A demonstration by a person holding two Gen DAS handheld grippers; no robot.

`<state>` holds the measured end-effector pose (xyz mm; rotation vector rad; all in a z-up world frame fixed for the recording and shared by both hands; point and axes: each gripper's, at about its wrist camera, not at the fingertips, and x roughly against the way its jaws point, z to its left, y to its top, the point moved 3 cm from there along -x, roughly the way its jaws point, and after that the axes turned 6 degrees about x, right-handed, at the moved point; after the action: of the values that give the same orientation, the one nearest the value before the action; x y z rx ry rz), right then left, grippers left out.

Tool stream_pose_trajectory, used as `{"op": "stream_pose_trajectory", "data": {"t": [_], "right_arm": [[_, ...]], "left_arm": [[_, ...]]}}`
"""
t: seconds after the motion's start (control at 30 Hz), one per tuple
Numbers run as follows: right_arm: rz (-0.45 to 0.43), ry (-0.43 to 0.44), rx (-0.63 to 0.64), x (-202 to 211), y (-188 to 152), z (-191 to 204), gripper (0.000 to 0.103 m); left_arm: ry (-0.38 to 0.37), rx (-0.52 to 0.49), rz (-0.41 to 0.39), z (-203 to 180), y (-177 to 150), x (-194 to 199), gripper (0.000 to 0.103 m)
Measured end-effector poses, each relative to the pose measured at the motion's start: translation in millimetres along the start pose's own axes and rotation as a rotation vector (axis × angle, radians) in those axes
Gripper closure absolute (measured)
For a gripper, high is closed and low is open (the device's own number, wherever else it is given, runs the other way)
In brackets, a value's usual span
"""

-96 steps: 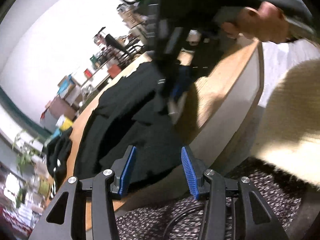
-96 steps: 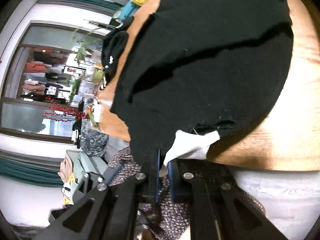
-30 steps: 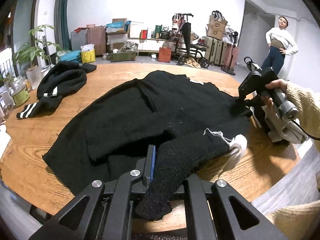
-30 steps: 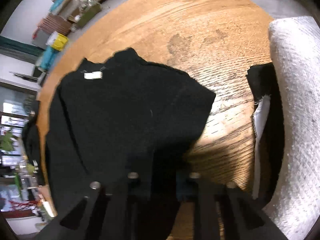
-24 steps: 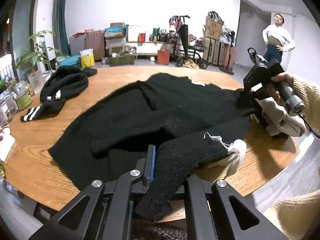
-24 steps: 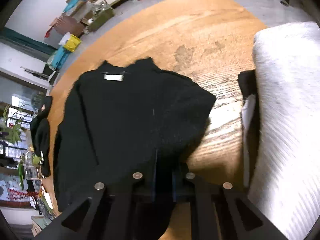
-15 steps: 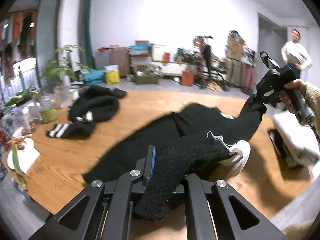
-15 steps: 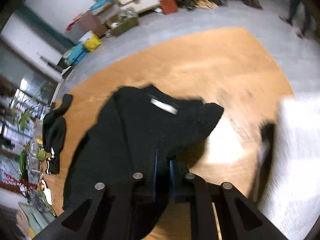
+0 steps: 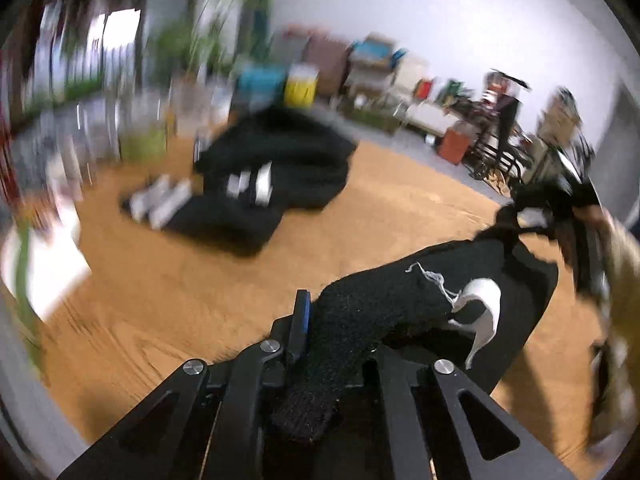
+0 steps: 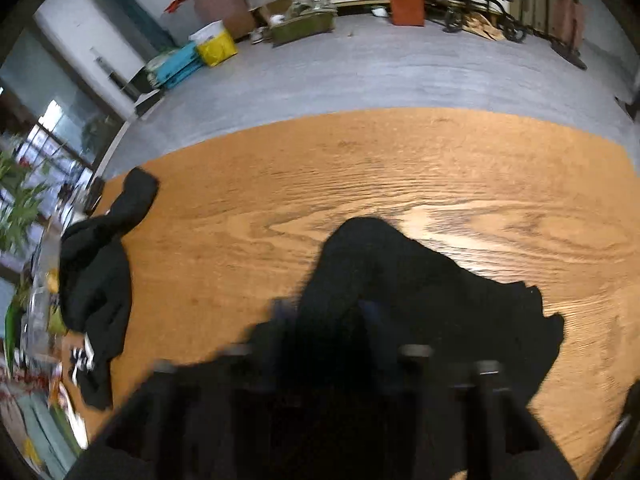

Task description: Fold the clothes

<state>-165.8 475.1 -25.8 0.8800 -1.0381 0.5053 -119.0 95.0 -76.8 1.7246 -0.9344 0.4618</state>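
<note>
My left gripper (image 9: 334,344) is clamped on a thick fold of the black knit garment (image 9: 420,304), the cloth bunched between my blue-padded fingers (image 9: 301,320) and spilling back over them toward the camera. Ahead and to the right of that grip the garment stretches away above the wooden table (image 9: 180,280), and a white label (image 9: 482,308) with a loose thread curls off it just past my fingertips. Farther off to the right, its far end rises to my right gripper (image 9: 560,200), which shows only as a dark blurred shape with a bit of white at the fabric's peak (too smeared to read the jaws from here).

From my right gripper (image 10: 332,312) the view is heavily blurred. The black garment (image 10: 420,280) humps up directly over and in front of the fingers and drapes off to the right onto the table (image 10: 360,184); the jaws look pinched on the cloth, since the fabric runs straight in between them.

Well off to the left of both grippers lies a second dark garment with white stripes (image 9: 256,188), heaped on the table and apart from the one I hold. Beyond the table's far edge, boxes and a yellow bag (image 10: 216,48) sit along the wall.
</note>
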Motion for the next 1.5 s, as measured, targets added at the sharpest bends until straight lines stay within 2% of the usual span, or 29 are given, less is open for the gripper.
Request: {"op": "stream_pose_trajectory", "data": {"t": [0.03, 0.07, 0.1, 0.13, 0.2, 0.3, 0.4, 0.43, 0.47, 0.53, 0.6, 0.7, 0.73, 0.77, 0.83, 0.9, 0.97, 1.03, 1.1, 1.17, 1.23, 1.27, 1.3, 1.33, 1.37, 1.4, 1.5], "right_arm": [[-0.001, 0.019, -0.010, -2, -1, -1, 0.045], [-0.008, 0.033, -0.002, -2, -1, -2, 0.044], [-0.019, 0.034, 0.014, 2, -3, -3, 0.043], [-0.034, 0.030, 0.033, 10, -6, -4, 0.041], [-0.102, 0.020, 0.090, 38, -14, -6, 0.034], [-0.218, -0.040, 0.177, 79, -22, -5, 0.025], [-0.244, -0.071, 0.316, 102, -36, 10, 0.023], [-0.224, -0.079, 0.373, 101, -43, 19, 0.024], [-0.191, -0.088, 0.436, 97, -50, 29, 0.025], [-0.129, -0.102, 0.500, 80, -64, 39, 0.029], [-0.038, -0.109, 0.515, 50, -80, 41, 0.032], [0.100, -0.119, 0.536, 6, -104, 45, 0.041], [0.146, -0.122, 0.542, -8, -112, 46, 0.041], [0.114, -0.115, 0.533, -9, -120, 43, 0.041], [0.122, -0.101, 0.527, -3, -136, 34, 0.042], [0.159, -0.075, 0.512, 7, -152, 24, 0.042], [0.181, -0.083, 0.516, 19, -174, 16, 0.042], [0.201, -0.097, 0.524, 30, -197, 8, 0.042], [0.222, -0.088, 0.518, 44, -221, -3, 0.042], [0.221, -0.072, 0.483, 57, -233, -13, 0.044], [0.180, -0.065, 0.443, 77, -241, -20, 0.053], [0.127, -0.065, 0.469, 90, -244, -15, 0.051], [0.056, -0.068, 0.517, 104, -247, -5, 0.051], [0.022, -0.042, 0.568, 113, -252, 7, 0.051], [0.008, -0.002, 0.619, 118, -257, 21, 0.052], [0.015, 0.034, 0.647, 117, -262, 32, 0.057], [0.062, 0.116, 0.686, 100, -270, 59, 0.068]], "left_arm": [[-0.017, 0.067, 0.027, 11, 2, -3, 0.073], [-0.035, 0.134, 0.053, 22, 5, -5, 0.056], [-0.052, 0.201, 0.080, 32, 7, -8, 0.045], [-0.075, 0.259, 0.096, 41, 9, -8, 0.042], [-0.117, 0.309, 0.069, 46, 12, 5, 0.041], [-0.034, 0.254, -0.056, 37, 23, 36, 0.041], [0.017, 0.212, -0.151, 25, 29, 61, 0.039], [0.021, 0.191, -0.168, 19, 29, 67, 0.039], [-0.007, 0.147, -0.138, 8, 24, 66, 0.039], [-0.077, 0.022, -0.006, -27, 4, 47, 0.039], [-0.087, -0.055, 0.116, -49, -24, 23, 0.039], [-0.058, -0.153, 0.280, -71, -73, -13, 0.039], [-0.040, -0.190, 0.318, -74, -88, -19, 0.039], [-0.020, -0.229, 0.338, -77, -100, -22, 0.039], [0.026, -0.298, 0.316, -79, -113, -20, 0.039], [0.052, -0.286, 0.347, -76, -118, -13, 0.039], [0.023, -0.237, 0.395, -69, -121, -4, 0.039], [-0.079, -0.176, 0.445, -62, -121, 12, 0.039], [-0.173, -0.147, 0.460, -58, -121, 31, 0.039], [-0.192, -0.141, 0.443, -55, -119, 47, 0.039], [-0.164, -0.157, 0.434, -57, -120, 55, 0.040], [-0.150, -0.175, 0.435, -63, -122, 53, 0.046], [-0.136, -0.193, 0.435, -70, -123, 51, 0.060], [-0.124, -0.208, 0.435, -77, -126, 50, 0.067], [-0.112, -0.220, 0.431, -83, -129, 50, 0.079], [-0.100, -0.235, 0.421, -87, -130, 46, 0.086], [-0.074, -0.237, 0.414, -89, -131, 31, 0.088]]}}
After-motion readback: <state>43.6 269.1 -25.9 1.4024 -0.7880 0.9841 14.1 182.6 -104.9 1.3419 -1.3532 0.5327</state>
